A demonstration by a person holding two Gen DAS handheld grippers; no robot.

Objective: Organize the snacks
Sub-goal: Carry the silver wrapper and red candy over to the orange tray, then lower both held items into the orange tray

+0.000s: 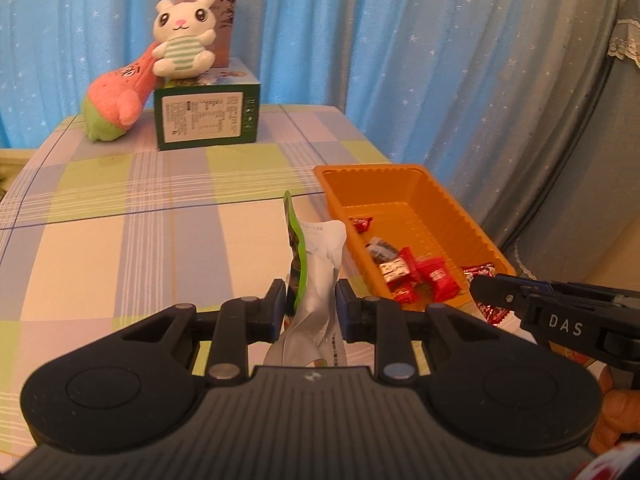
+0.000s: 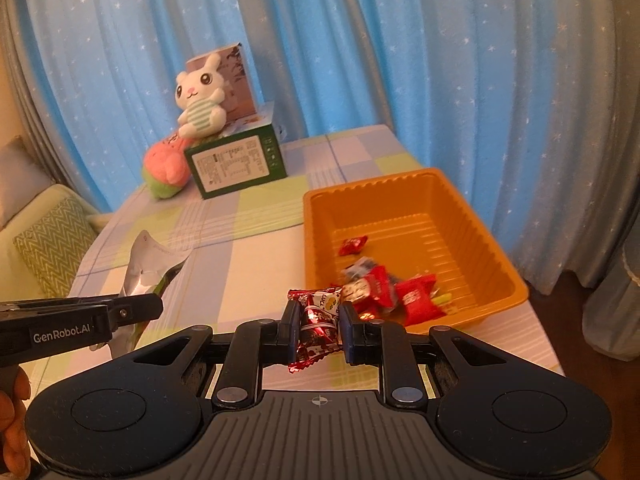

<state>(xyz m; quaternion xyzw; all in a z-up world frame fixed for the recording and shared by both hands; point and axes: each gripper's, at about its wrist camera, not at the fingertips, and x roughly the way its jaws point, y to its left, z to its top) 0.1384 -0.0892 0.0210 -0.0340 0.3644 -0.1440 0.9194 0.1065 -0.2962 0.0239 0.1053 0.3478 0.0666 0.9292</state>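
My left gripper [image 1: 311,308] is shut on a silver and green snack pouch [image 1: 318,264], which stands up crumpled between the pads above the checked tablecloth. My right gripper [image 2: 319,322] is shut on a red foil candy [image 2: 318,316]. An orange tray [image 2: 320,216] lies ahead and to the right of both, with several red wrapped candies [image 2: 384,292] piled at its near end. In the left wrist view the right gripper [image 1: 480,290] shows at the right edge beside the tray [image 1: 332,188]. In the right wrist view the left gripper [image 2: 156,306] and its pouch [image 2: 148,264] show at the left.
At the table's far end a green box [image 1: 206,120] carries a white plush rabbit [image 1: 184,36] and a brown box [image 1: 222,24]; a pink and green plush [image 1: 116,104] leans beside it. Blue starred curtains hang behind. A green cushioned seat [image 2: 48,240] stands left of the table.
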